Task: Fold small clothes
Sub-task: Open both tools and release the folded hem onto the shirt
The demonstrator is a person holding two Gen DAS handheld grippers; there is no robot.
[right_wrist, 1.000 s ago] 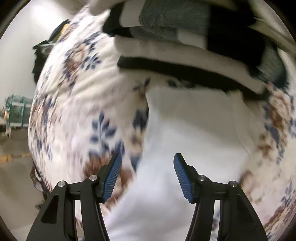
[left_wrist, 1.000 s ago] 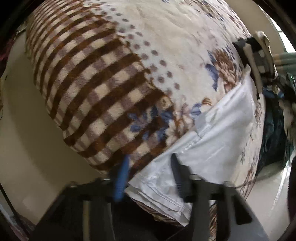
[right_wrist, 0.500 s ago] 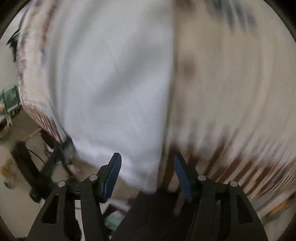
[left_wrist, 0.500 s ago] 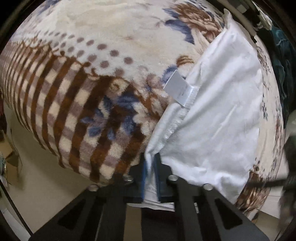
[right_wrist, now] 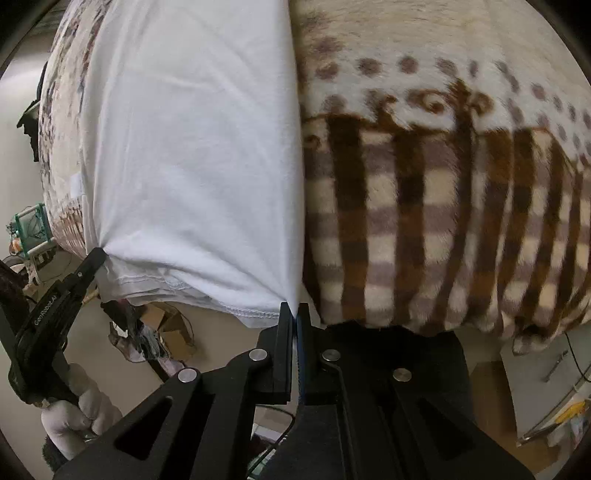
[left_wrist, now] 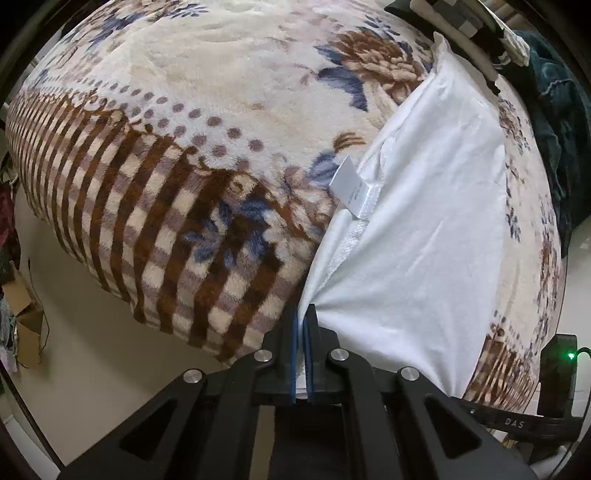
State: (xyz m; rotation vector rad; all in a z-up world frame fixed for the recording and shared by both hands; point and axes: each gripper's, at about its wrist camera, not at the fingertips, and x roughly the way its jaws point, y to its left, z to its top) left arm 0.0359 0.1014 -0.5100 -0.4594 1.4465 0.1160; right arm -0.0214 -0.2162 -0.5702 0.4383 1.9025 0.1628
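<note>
Both grippers pinch the near hem corners of the white garment (right_wrist: 192, 147) – left gripper (left_wrist: 303, 317), right gripper (right_wrist: 293, 314). Cloth lies fwd of both on the blanket (left_wrist: 184, 110), long axis running away – equally near.

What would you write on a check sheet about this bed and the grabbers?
Surface: plush floral and brown-checked blanket over the bed.
Job's things: white cotton garment lying flat, its white label sticking out at one edge.
Clutter: pile of dark and striped clothes at the far edge.
Grippers: left gripper shut on a garment corner; right gripper shut on the other hem corner.
Cables: thin dark cord on the floor.
Surroundings: cardboard box on the pale floor.
</note>
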